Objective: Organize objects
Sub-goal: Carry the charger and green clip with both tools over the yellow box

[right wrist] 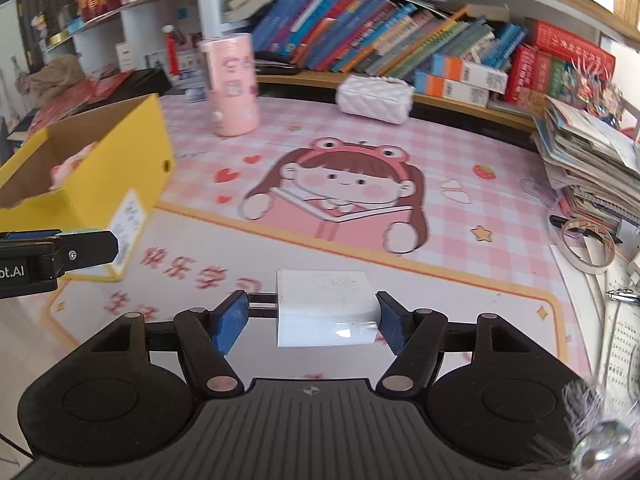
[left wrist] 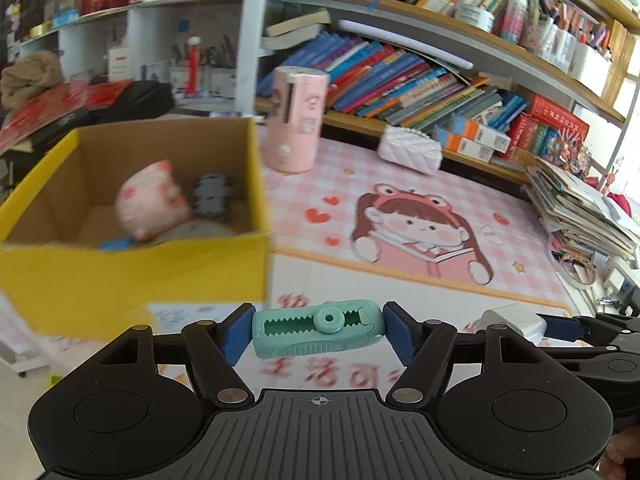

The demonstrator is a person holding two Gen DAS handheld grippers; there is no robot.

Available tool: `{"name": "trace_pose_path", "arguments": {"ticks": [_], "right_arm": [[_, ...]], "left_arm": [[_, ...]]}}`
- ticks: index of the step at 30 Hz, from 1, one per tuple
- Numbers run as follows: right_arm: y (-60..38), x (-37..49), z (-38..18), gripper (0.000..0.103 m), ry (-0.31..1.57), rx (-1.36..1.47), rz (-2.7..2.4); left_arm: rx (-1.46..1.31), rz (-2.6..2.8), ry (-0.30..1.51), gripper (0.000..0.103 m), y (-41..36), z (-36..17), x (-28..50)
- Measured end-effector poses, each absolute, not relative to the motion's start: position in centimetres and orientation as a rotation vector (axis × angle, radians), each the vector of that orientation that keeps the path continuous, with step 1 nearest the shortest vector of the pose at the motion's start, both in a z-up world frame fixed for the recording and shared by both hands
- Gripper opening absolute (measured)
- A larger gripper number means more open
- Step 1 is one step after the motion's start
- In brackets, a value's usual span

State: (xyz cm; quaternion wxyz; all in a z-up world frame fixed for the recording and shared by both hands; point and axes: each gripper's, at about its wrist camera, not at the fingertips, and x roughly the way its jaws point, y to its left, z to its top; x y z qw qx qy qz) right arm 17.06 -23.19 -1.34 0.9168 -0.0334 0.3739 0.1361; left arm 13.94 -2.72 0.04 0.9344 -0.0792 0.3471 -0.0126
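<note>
Teal correction-tape dispenser (left wrist: 318, 330) sits crosswise in my left claw (left wrist: 316, 334), both blue pads (left wrist: 400, 334) pressed on its ends, so that claw is clamped at a middling width and carrying it above the pink cartoon desk mat (left wrist: 420, 216) on the table. Just ahead and to the left stands the yellow cardboard box (left wrist: 132, 284), open at the top, with a pink plush toy (left wrist: 154, 200) and a grey toy car (left wrist: 212, 194) lying inside. My right claw (right wrist: 312, 318) grips a white rectangular block (right wrist: 326, 308) between its blue pads (right wrist: 392, 322), held over the mat's lettered border. Behind the box stands a pink cylindrical container (left wrist: 296, 120), upright, with a white quilted pouch (left wrist: 410, 150) near the bookshelf (left wrist: 440, 36).
</note>
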Motion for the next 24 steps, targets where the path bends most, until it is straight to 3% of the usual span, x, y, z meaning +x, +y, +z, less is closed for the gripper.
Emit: {"name": "trace_pose_path", "arguments": {"ticks": [24], "right_arm": [[-10.9,6.5,-0.1,0.066,0.747,-0.119,0.411]], "left_arm": [[-0.205,0.052,0.691,0.069,8.2,0.9,2.2]]}}
